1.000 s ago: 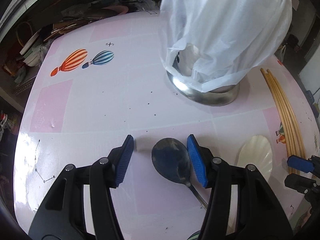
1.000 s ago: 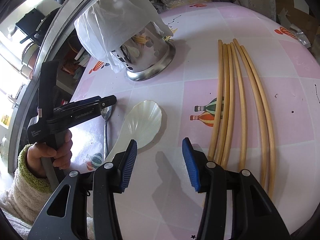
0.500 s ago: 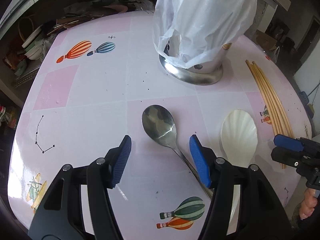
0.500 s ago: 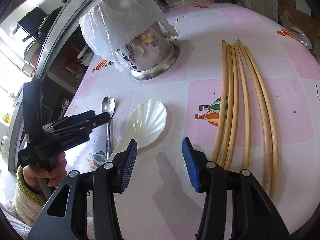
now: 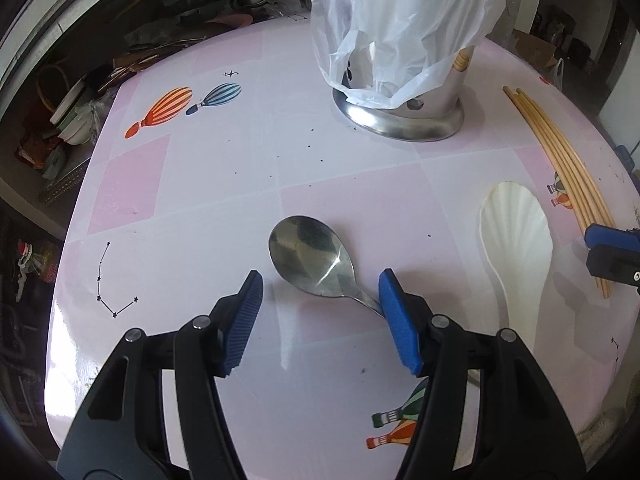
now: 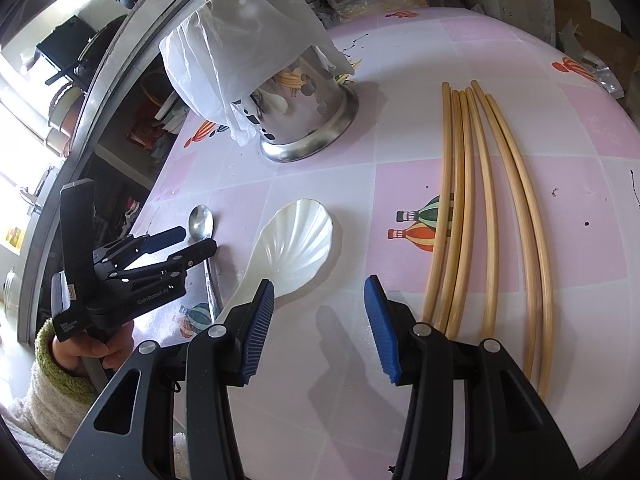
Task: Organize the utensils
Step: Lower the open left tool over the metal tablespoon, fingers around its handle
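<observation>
- The shiny steel spoon [image 5: 311, 262] lies bowl-up on the pink-and-white checked tablecloth [image 5: 208, 200], its handle running back under the left gripper's right-hand pad.
- The left gripper [image 5: 320, 316] hovers just over the spoon's neck with its blue-padded jaws spread, nothing pinched between them.
- Beside the spoon on the right lies a white shell-patterned plastic ladle [image 5: 516, 240], bowl up, apart from the spoon.
- The right gripper [image 6: 319, 328] hangs over bare cloth between the ladle's handle and a bundle of pale bamboo chopsticks [image 6: 492, 216], jaws apart and empty.
- Farther back stands a perforated steel utensil holder [image 5: 404, 108], draped in a white plastic bag [image 5: 404, 20].
- A hand in a green-cuffed fleece sleeve [image 6: 52, 368] grips the left gripper's handle.
</observation>
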The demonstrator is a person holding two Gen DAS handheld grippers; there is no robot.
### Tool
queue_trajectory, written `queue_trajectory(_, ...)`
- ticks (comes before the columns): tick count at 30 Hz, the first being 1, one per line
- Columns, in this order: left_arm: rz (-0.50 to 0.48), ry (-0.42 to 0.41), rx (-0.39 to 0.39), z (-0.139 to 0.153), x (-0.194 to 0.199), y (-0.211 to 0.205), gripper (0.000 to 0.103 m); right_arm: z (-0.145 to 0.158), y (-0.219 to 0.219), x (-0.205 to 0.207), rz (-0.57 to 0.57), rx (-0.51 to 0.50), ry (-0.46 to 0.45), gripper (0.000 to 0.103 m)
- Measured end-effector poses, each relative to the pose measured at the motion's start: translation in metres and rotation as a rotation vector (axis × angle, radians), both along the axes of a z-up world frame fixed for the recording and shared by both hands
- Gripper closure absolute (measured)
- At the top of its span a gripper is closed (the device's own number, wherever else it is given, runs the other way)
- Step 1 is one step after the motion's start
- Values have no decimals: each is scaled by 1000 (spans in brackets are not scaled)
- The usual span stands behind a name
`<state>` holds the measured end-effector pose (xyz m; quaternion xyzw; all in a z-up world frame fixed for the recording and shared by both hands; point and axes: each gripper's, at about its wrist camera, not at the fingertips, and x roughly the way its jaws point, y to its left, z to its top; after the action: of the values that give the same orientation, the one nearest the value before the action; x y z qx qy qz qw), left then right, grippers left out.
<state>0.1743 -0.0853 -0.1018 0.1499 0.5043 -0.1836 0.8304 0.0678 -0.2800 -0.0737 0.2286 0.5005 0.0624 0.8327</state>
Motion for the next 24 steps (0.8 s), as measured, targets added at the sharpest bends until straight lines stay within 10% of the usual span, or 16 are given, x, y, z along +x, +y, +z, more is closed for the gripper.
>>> queue_trajectory(24, 107, 93, -124, 4, 14, 24, 48, 1, 3, 2, 9, 5, 0, 57)
